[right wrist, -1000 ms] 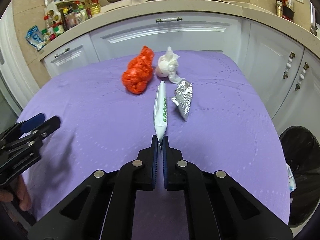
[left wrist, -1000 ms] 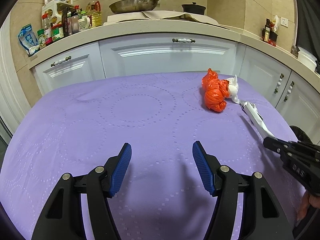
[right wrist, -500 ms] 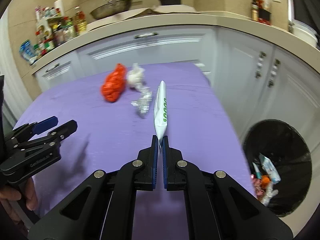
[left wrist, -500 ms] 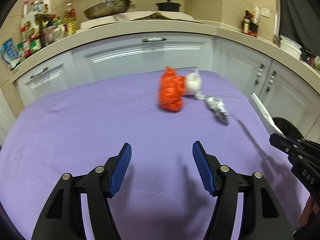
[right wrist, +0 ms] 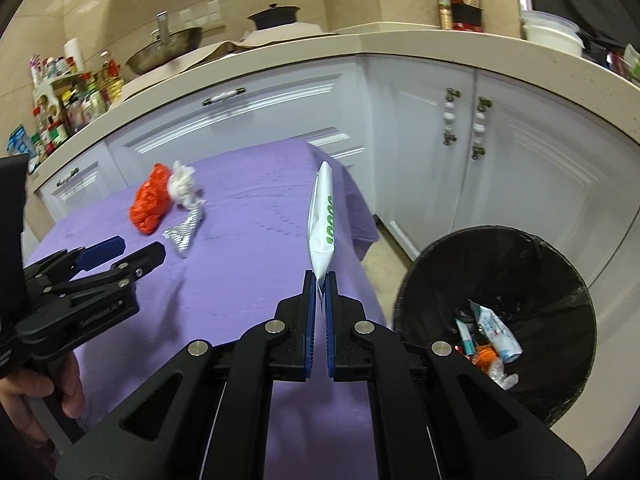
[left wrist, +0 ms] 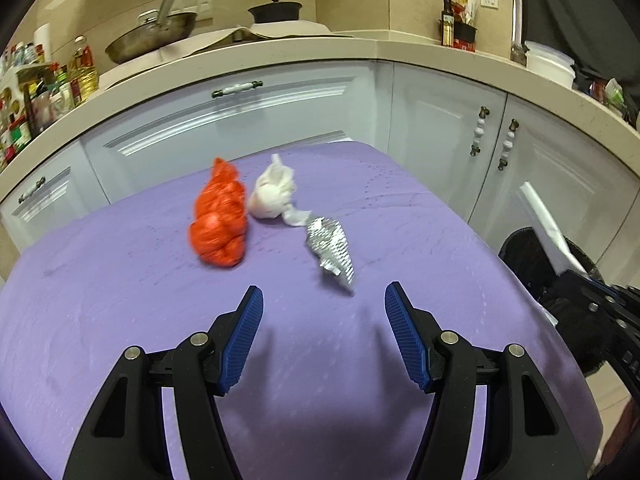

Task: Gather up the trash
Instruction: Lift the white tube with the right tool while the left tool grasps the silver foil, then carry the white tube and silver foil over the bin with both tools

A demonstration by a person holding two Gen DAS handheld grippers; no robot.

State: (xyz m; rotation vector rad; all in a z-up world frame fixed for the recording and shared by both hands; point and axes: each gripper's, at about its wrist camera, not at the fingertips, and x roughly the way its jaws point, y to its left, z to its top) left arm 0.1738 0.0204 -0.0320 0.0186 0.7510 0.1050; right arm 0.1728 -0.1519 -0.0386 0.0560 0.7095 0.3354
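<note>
Right gripper (right wrist: 320, 280): jaws pressed shut on bottom edge of white wrapper (right wrist: 320, 216), held upright beside desk (right wrist: 248, 280), left of bin (right wrist: 496, 312). Thin, light, floppy and likely slippery; pinch deep on flat end.

Left gripper (left wrist: 324, 328): jaws wide, nothing between, above desk.

On desk, beyond left gripper: silver foil (left wrist: 332, 248) nearest, white tissue ball (left wrist: 272, 196) just behind, orange bag (left wrist: 220, 220) left of tissue. All soft, crushable, light; probably best to grab at bulk middle.
</note>
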